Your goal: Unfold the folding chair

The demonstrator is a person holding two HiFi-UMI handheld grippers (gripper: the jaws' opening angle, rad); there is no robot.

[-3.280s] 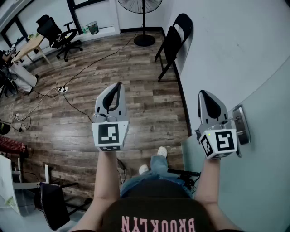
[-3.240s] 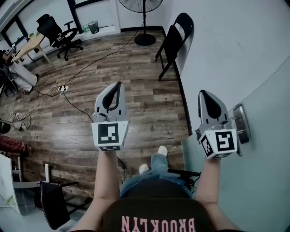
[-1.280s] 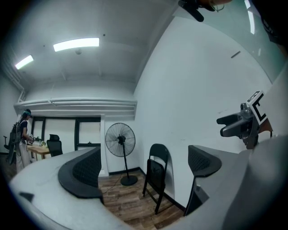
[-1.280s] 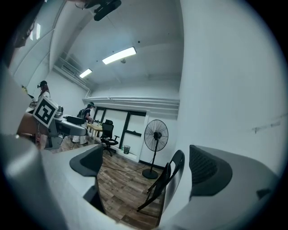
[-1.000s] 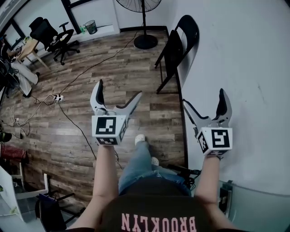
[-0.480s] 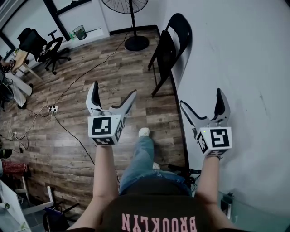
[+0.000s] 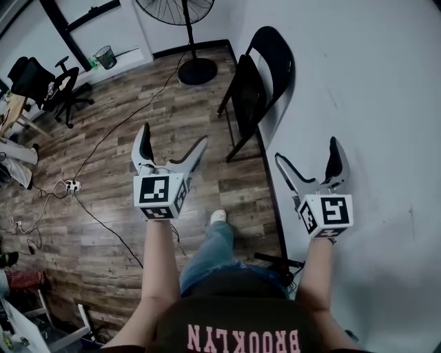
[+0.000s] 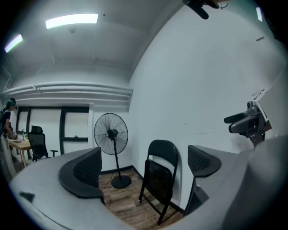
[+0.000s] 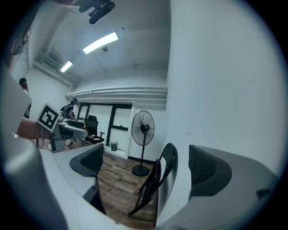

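Note:
A black folding chair (image 7: 256, 86) leans folded against the white wall, ahead of me. It also shows between the jaws in the left gripper view, folding chair (image 8: 158, 177), and in the right gripper view, folding chair (image 9: 155, 184). My left gripper (image 7: 171, 147) is open and empty, short of the chair and to its left. My right gripper (image 7: 308, 157) is open and empty too, near the wall, short of the chair's feet. Neither gripper touches the chair.
A standing fan (image 7: 182, 21) is beyond the chair. Cables (image 7: 103, 138) run across the wooden floor to a power strip (image 7: 67, 186). Office chairs (image 7: 41, 79) and a bin (image 7: 105, 56) are at the far left. My foot (image 7: 218, 217) is below the grippers.
Both grippers went from shut to open. I have walked away from the door and nearer the folding chair, which now looks larger and closer.

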